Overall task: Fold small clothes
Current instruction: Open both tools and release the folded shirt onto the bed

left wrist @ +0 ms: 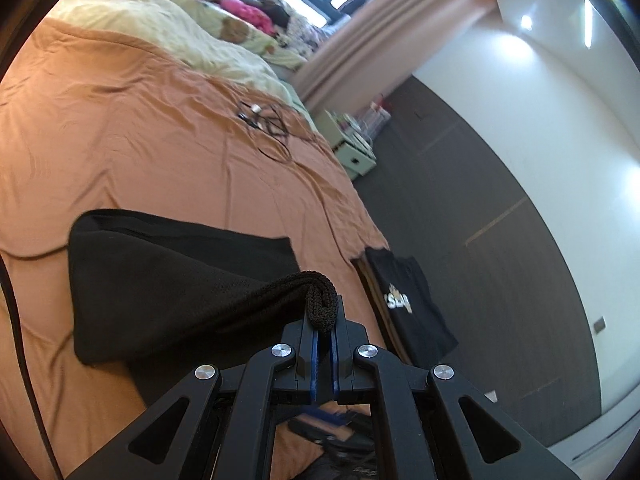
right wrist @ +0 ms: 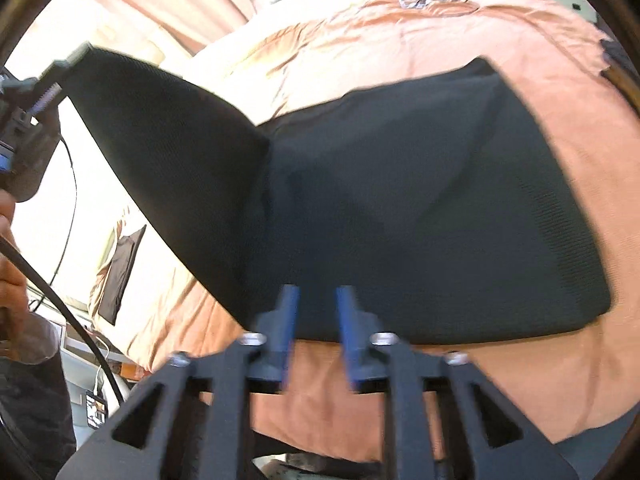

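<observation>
In the left wrist view, the left gripper (left wrist: 322,320) has its two black fingers drawn tight on a bunched, rolled edge of a black knit garment (left wrist: 168,280); the pinched hem shows a coarse ribbed weave and curls over the blue pads (left wrist: 315,354). From that pinch the cloth drapes down in a soft, dull sheet onto the bed (left wrist: 140,132), whose orange-tan cover is smooth and slightly glossy with shallow creases. A second black garment with a pale printed logo (left wrist: 408,304) hangs over the bed's far edge, folded flat. Further up the bed lie a thin tangle of dark cable (left wrist: 268,124), a rumpled cream blanket (left wrist: 180,36) and a heap of soft toys (left wrist: 240,4) near the window. Heavy pink curtains (left wrist: 392,36) fall in ribbed pleats beside a dark panelled wall. In the right wrist view, blurred, the right gripper (right wrist: 318,312) stands partly apart with bare blue pads (right wrist: 289,320), nothing between them, just at the near edge of the garment. The black cloth spreads as a broad, fine-meshed rectangle with rounded corners on the orange cover, while its left corner rises in a taut triangular flap to the other gripper at upper left. A hand (right wrist: 10,272) and a black cable (right wrist: 60,308) show at the left rim.
</observation>
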`<state>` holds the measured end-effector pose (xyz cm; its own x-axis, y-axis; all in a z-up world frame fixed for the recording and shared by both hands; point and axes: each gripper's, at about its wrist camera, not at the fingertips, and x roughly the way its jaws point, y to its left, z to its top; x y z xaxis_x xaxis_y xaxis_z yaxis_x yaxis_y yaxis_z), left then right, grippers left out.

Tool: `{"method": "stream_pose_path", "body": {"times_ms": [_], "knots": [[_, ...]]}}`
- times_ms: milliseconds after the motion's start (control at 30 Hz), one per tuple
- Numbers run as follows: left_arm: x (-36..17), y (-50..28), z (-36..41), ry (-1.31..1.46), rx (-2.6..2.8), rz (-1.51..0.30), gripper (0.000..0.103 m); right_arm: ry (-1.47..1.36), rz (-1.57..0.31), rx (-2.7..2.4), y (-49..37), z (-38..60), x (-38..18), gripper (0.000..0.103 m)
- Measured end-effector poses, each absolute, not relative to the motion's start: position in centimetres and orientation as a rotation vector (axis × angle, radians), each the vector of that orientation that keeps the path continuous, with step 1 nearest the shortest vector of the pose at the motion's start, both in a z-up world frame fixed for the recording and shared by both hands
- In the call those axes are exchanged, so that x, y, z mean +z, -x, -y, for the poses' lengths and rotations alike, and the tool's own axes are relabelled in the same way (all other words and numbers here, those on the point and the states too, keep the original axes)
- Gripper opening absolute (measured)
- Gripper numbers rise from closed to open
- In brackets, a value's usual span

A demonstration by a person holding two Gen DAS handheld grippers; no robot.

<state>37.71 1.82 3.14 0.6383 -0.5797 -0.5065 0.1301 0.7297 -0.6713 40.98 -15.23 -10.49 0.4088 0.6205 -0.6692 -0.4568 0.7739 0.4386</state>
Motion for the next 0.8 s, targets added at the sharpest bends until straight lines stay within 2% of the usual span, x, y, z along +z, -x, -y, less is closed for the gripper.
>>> {"method": "stream_pose_path", "body": {"times_ms": [33,267,533,600,667,767,800], "knots": [[2.9,-38.1,-0.8,0.625,-0.453,-0.793,0.004,-0.207,-0.912,0.678,-41.2,16.9,-9.9,0.059],[0.6,-39.8,5.8,0.547,-0.545,-0.881,0.004,-0.24,-0.879,0.609,-41.0,24.1,-9.0,0.059],[-4.3,-41.1,13.0,0.487,-0.61,-1.039,0.006,-0.254,-0.934,0.531,-41.7,29.1,-8.0,0.059],[-5.4,-41.3,13.8,0.48,-0.619,-1.087,0.019,-0.253,-0.948,0.516,-42.0,29.3,-7.8,0.059],[-6.1,-41.0,13.8,0.5,-0.649,-1.111,0.026,-0.24,-0.961,0.514,-42.6,29.8,-7.3,0.059],[-6.1,-40.0,12.0,0.494,-0.61,-1.104,0.043,-0.201,-0.976,0.523,-42.8,29.8,-6.7,0.059],[-6.1,-39.7,11.1,0.494,-0.586,-1.097,0.046,-0.176,-0.981,0.529,-42.9,29.2,-6.5,0.059]]}}
